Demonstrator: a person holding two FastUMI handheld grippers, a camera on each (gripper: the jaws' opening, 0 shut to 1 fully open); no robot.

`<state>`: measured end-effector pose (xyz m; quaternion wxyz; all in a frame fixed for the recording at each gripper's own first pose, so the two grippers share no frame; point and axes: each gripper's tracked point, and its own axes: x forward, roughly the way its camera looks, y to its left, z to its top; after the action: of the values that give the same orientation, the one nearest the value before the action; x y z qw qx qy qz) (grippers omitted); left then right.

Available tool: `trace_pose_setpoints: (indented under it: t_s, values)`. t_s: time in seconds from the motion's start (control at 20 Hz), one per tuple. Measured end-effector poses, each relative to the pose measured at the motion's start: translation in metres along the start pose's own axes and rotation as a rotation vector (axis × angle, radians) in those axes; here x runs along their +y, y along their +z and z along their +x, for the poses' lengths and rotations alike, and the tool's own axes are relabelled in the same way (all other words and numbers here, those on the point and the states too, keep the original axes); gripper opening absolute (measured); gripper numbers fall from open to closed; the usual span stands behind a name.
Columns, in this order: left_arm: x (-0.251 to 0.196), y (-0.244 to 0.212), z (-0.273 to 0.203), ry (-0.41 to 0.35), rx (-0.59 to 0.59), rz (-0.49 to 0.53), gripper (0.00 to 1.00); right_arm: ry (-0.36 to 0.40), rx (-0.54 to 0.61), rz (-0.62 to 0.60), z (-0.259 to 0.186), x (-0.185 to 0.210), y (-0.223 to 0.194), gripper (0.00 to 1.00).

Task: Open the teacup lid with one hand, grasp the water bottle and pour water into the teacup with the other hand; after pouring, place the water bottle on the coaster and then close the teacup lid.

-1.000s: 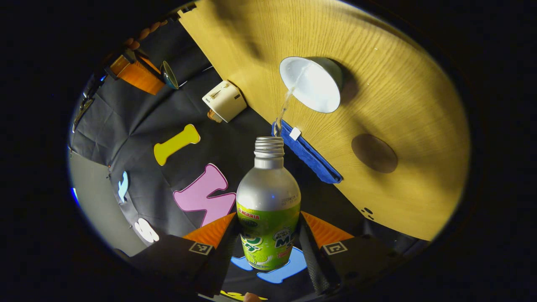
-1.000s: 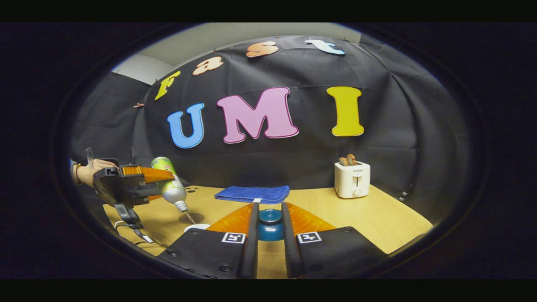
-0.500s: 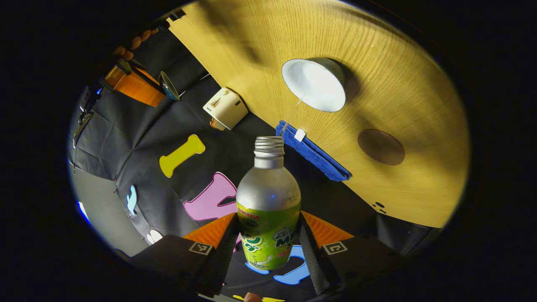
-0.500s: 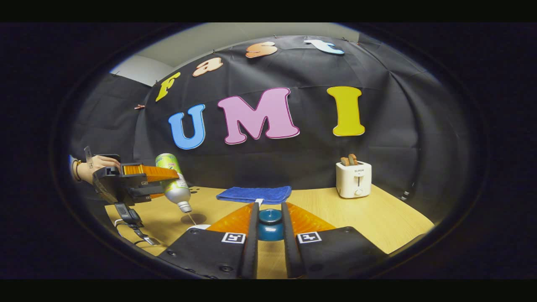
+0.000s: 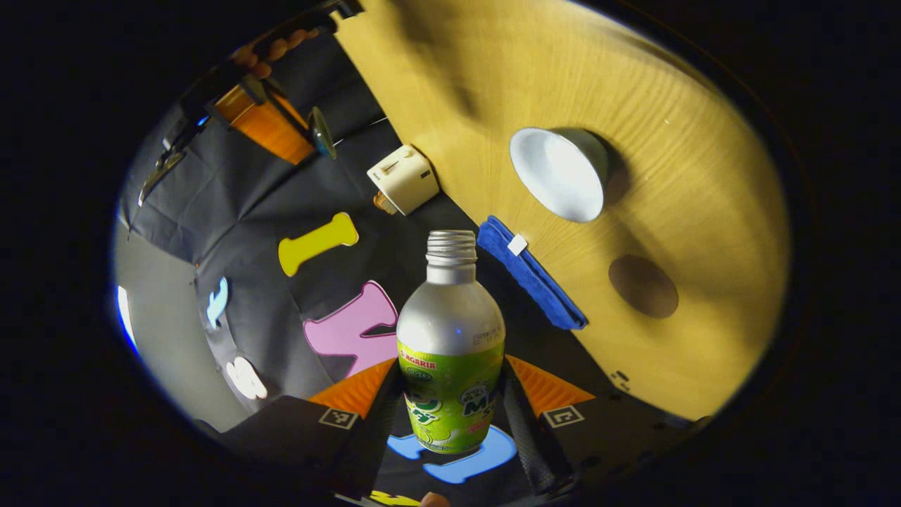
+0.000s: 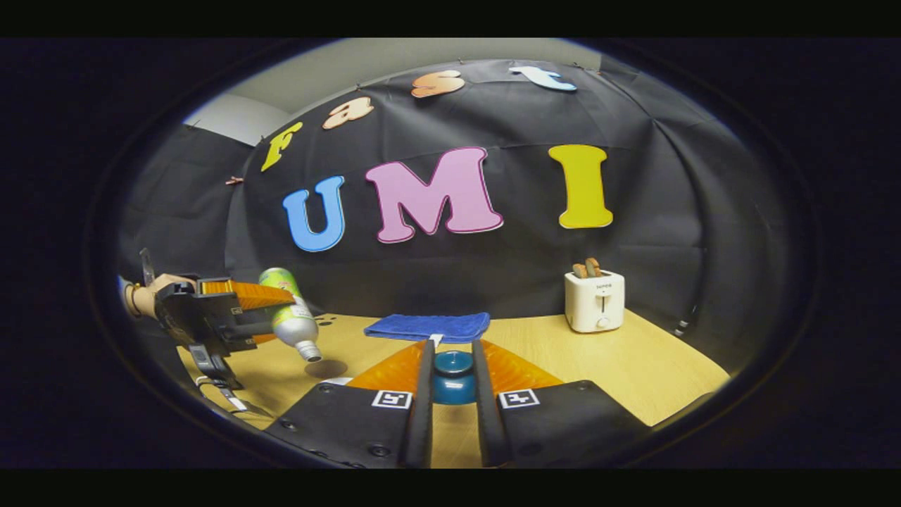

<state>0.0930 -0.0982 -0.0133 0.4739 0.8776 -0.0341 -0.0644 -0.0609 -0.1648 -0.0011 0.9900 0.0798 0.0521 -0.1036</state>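
Observation:
In the left gripper view my left gripper (image 5: 450,415) is shut on the water bottle (image 5: 450,359), a silver bottle with a green label and an uncapped neck, held tilted above the table. The white teacup (image 5: 559,174) stands uncovered on the wood table, with the round brown coaster (image 5: 642,286) beside it. No water runs from the bottle's mouth. In the right gripper view my right gripper (image 6: 452,380) is shut on the blue teacup lid (image 6: 452,377), held above the table. Farther left in that view, the left gripper (image 6: 271,310) holds the tilted water bottle (image 6: 292,314) over the coaster (image 6: 325,368).
A folded blue cloth (image 6: 427,326) lies at the back of the wooden table (image 6: 633,366). A white toaster (image 6: 595,301) with toast stands at the back right. A hand (image 6: 141,296) holds the left gripper.
The thin stream of water into the teacup has stopped. The bottle has drawn back from the cup and tipped up a little. The right gripper with the lid has held still.

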Motion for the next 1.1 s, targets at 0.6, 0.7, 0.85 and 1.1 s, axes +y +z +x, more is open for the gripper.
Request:
trace_pose_setpoints:
  t_s: [0.6,0.7,0.85,1.1]
  values:
    - [-0.035,-0.004,0.000,-0.066,0.001,-1.261,0.79,0.014,-0.005,0.007,0.001,0.007,0.000,0.30]
    - [-0.021,-0.011,-0.001,-0.043,-0.024,-1.486,0.79,0.017,-0.004,0.006,0.001,0.008,0.000,0.30]
    - [-0.012,-0.030,0.003,0.016,-0.067,-1.800,0.79,0.016,-0.001,0.005,0.002,0.008,-0.002,0.30]
    - [-0.034,-0.046,0.025,0.015,-0.108,-2.085,0.80,0.019,0.000,0.006,0.004,0.010,-0.002,0.25]
